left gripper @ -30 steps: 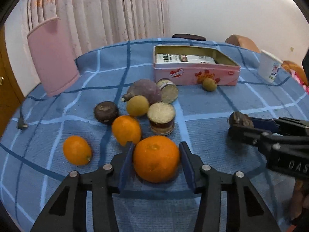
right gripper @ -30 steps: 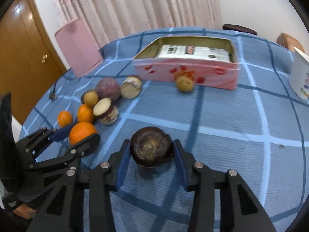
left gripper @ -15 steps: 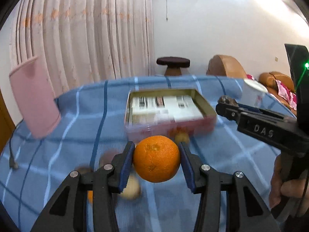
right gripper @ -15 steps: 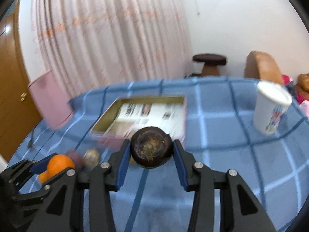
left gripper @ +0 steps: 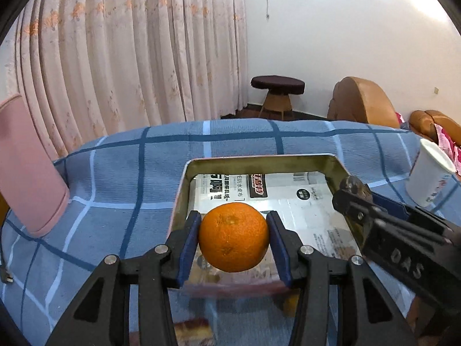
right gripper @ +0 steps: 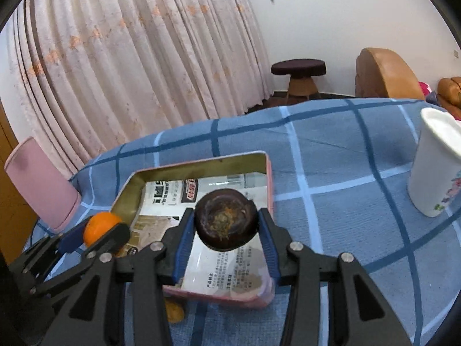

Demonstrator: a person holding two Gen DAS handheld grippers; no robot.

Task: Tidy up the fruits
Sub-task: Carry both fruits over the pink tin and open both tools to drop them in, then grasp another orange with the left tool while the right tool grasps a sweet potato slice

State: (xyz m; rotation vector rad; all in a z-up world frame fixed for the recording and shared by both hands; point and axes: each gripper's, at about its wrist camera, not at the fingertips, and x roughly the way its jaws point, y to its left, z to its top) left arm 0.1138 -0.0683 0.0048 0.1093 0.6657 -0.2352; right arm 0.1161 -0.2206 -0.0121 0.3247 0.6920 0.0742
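While raised over pink tin (left gripper: 184, 190): left gripper (left gripper: 234, 238) clamped on orange (left gripper: 233, 236); right gripper (right gripper: 225, 225) clamped on dark fruit (right gripper: 226, 223), both fruits centred between jaws, above tin interior.

A lived-in room of a home, likely a sitting room.

Pleated pink floral curtains (left gripper: 124, 54) hang down to the floor along one wall, and a small round stool (left gripper: 277, 93) on a wicker base stands in the corner by a plain white wall. Tan leather armchairs (right gripper: 384, 75) sit behind a table spread with a blue checked cloth (right gripper: 331, 150), on which a printed paper cup (right gripper: 435, 164) stands.
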